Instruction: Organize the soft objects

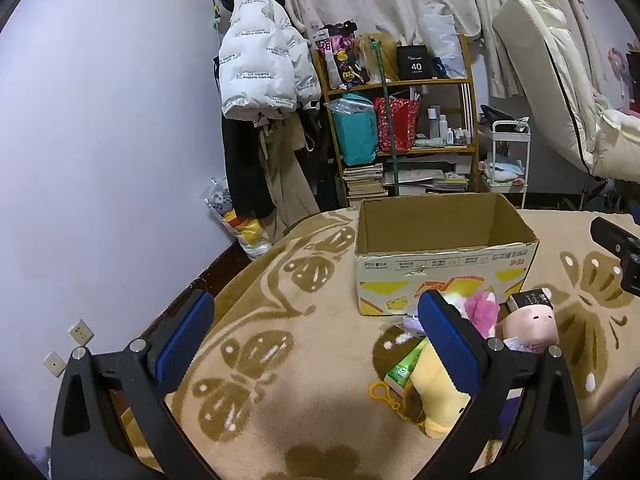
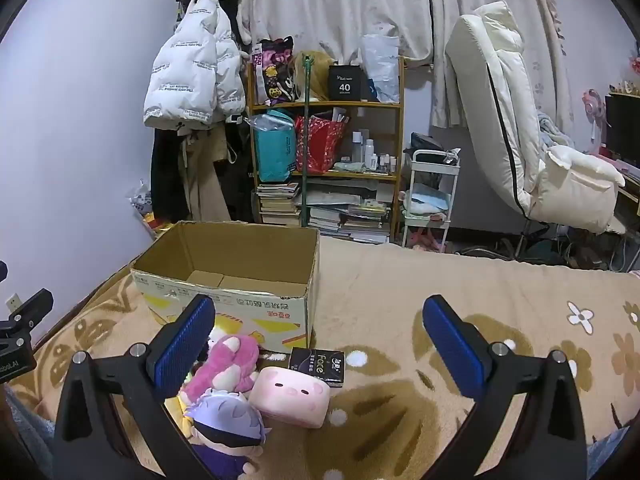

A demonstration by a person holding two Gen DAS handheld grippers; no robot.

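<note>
Left hand-held gripper (image 1: 316,344) and right hand-held gripper (image 2: 318,346) both spread wide and empty above a patterned blanket (image 2: 440,280), open cardboard box (image 2: 224,276) ahead of them, pink pig plush (image 2: 292,396), pink toy (image 2: 228,364), purple-haired doll (image 2: 228,420) just below right gripper's left finger, yellow plush (image 1: 436,396) under left gripper's right finger, black tissue pack (image 2: 318,364) beside the box.

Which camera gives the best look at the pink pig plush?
The right wrist view: the pig plush lies whole and unblocked, face showing. In the left wrist view, the pig plush sits small at the side, partly hidden behind the gripper frame.
</note>
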